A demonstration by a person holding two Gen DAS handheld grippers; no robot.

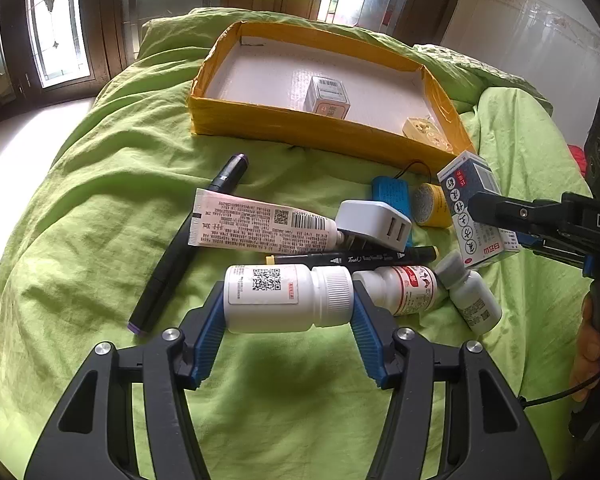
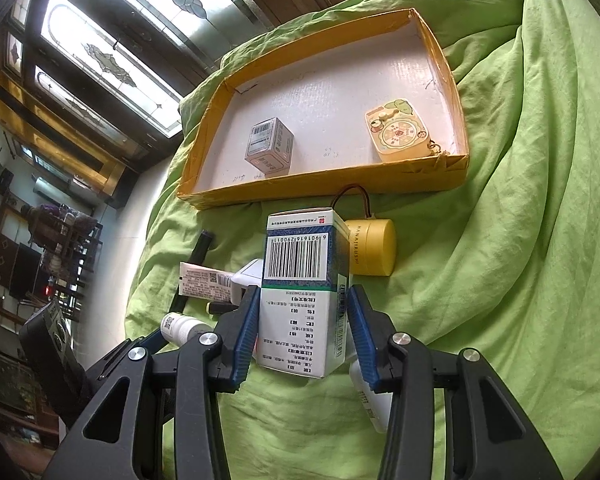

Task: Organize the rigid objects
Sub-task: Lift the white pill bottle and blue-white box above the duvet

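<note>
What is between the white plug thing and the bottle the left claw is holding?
A black marker pen lies across that gap, between the white charger and the white bottle in the left gripper. The left wrist view shows it.

- Left tongs (image 1: pixel 288 320): black skeletal frame showing triangular cut-outs, silver round screws at the pivots, blue ribbed pads (image 1: pixel 210 332).
- Right tongs (image 2: pixel 300 328): showing matching black frame, silver screws, blue ribbed pads; white "DAS" lettering and a black cable trailing from the handle.
</note>
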